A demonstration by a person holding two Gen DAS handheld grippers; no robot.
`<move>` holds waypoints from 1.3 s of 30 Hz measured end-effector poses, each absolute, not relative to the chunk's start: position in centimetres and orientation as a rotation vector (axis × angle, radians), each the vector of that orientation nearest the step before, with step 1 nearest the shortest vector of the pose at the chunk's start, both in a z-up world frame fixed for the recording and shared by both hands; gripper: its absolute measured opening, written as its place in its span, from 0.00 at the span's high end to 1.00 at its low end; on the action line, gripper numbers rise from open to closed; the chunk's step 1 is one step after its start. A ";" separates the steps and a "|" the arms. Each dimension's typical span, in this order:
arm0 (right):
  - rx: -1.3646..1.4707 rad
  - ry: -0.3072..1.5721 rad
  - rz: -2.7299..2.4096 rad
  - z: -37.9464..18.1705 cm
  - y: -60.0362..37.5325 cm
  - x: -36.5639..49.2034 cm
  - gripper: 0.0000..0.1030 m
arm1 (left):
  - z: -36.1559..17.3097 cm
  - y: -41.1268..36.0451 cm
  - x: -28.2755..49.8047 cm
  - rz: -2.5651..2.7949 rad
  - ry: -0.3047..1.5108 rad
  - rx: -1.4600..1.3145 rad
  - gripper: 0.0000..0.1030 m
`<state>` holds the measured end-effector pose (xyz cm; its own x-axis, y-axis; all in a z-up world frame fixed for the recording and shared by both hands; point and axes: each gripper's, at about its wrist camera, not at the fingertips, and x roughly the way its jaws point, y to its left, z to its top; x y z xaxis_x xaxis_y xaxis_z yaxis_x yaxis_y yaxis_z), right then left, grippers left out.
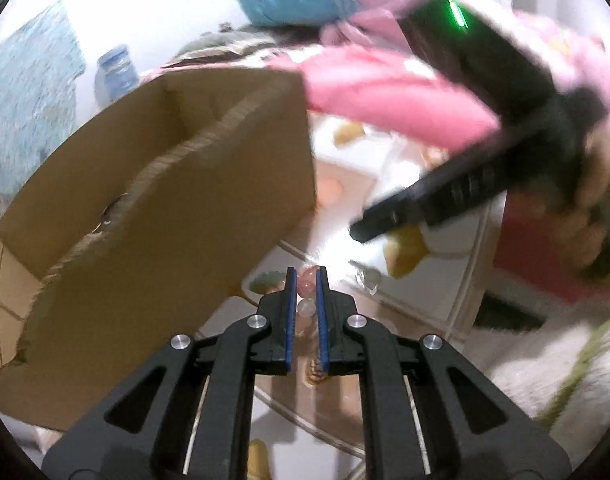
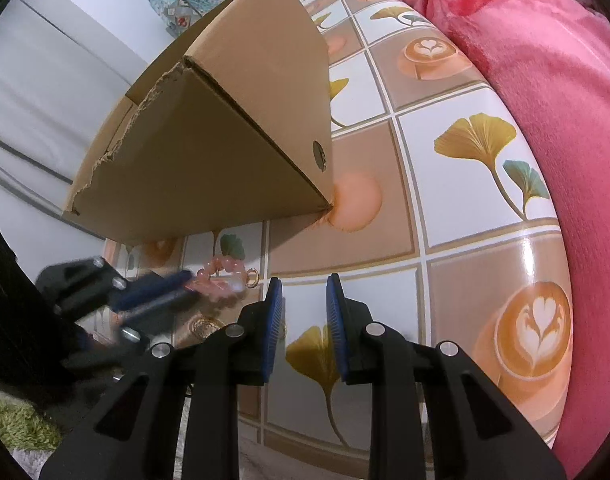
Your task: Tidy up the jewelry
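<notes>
From the left wrist, the left gripper [image 1: 306,276] is clamped on a pink bead bracelet [image 1: 308,285], just right of the cardboard box [image 1: 165,200] on the tiled mat [image 1: 417,292].

From the right wrist, the right gripper [image 2: 303,282] stands apart and empty; the bracelet [image 2: 221,270] lies left, near the box [image 2: 225,140].

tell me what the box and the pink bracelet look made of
Box: matte brown corrugated cardboard, with a torn, fuzzy top edge. Pink bracelet: glossy, translucent rounded beads, probably glass, stone or plastic; too blurred to say which.
</notes>
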<state>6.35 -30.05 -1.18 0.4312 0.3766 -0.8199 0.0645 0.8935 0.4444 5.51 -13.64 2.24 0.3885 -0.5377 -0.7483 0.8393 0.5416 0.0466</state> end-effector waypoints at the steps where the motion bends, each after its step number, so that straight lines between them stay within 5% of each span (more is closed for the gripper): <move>1: 0.448 1.118 0.203 -1.2 -30.1 6.4 0.77 | 2.7 -12.8 6.1 -0.920 0.769 0.397 0.92; 15: 0.423 1.125 0.186 -0.8 -28.8 6.5 0.77 | 0.0 -1.7 11.7 -0.762 1.027 -0.291 0.92; 19: 0.419 1.122 0.181 -0.6 -28.4 6.4 0.77 | -0.6 0.0 11.3 -0.658 1.039 -0.263 0.91; 23: 0.396 1.101 0.176 -0.1 -27.9 6.0 0.77 | 0.2 0.1 10.6 -0.612 0.997 -0.197 0.77; 39: 0.053 1.117 0.110 -0.3 -24.1 4.1 0.78 | 0.6 -6.6 7.1 -0.706 0.903 0.233 0.77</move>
<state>4.12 -24.12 -0.34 0.4336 0.1146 -0.8938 -0.0614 0.9933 0.0976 7.05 -6.61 0.55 0.4147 -0.4621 -0.7839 0.6495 0.7537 -0.1007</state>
